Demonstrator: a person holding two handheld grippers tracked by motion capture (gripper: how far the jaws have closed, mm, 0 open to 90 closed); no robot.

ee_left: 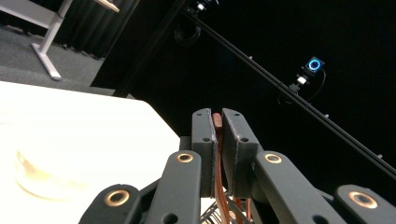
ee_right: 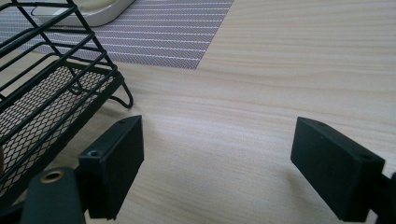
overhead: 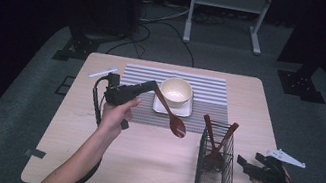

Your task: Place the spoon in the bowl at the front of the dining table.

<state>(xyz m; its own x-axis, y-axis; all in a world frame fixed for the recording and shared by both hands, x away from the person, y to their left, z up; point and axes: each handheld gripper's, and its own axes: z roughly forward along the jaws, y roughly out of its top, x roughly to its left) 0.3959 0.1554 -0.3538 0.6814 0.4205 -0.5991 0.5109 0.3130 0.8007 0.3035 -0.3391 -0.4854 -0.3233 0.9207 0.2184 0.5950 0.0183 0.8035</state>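
Note:
My left gripper (overhead: 154, 86) is shut on the handle of a dark red wooden spoon (overhead: 173, 116), which slants down to the right above the striped placemat (overhead: 212, 90), its bowl end low. In the left gripper view the thin spoon handle (ee_left: 217, 122) is pinched between the black pads. A cream bowl (overhead: 176, 92) stands on a white square dish (overhead: 187, 110) just right of that gripper. A black wire basket (overhead: 213, 176) holds two more red utensils (overhead: 218, 137). My right gripper (overhead: 245, 166) rests open right of the basket (ee_right: 51, 107), nothing between its jaws.
The light wooden table (overhead: 147, 170) has bare room in front and at the left. A white strip (overhead: 102, 71) lies at the back left corner. A white frame's legs (overhead: 225, 16) and dark stands are on the floor behind the table.

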